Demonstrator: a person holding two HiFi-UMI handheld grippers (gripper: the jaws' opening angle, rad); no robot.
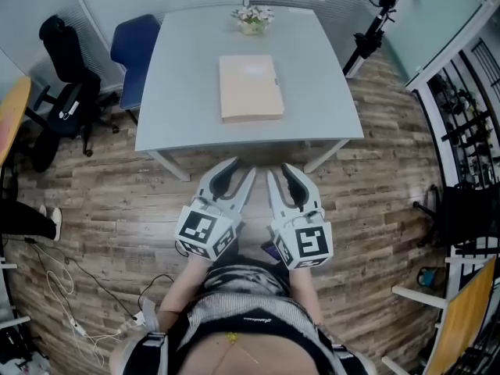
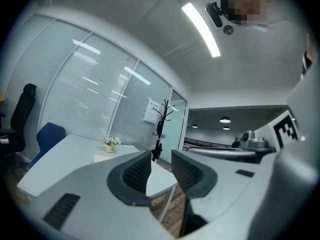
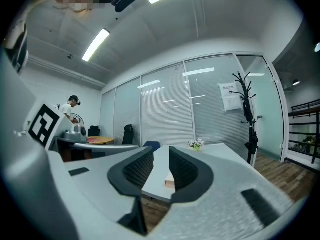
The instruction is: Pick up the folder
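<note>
A beige folder [image 1: 250,87] lies flat in the middle of the grey table [image 1: 187,76], behind it a small pot of flowers [image 1: 251,19]. Both grippers are held side by side over the wooden floor, short of the table's near edge, pointing level at it. My left gripper [image 1: 242,167] is open, with nothing between its ribbed pads. My right gripper [image 1: 279,169] is open too, and empty. In the left gripper view the gripper [image 2: 161,156] faces the table, with the folder [image 2: 107,157] to its left. In the right gripper view the folder's edge [image 3: 169,182] shows beyond the gap of the gripper [image 3: 161,154].
A blue chair [image 1: 137,49] and a black office chair [image 1: 66,92] stand left of the table. A black stand [image 1: 371,33] is at its far right corner. Cables [image 1: 62,287] trail on the floor at left. Dark shelving [image 1: 469,108] lines the right side.
</note>
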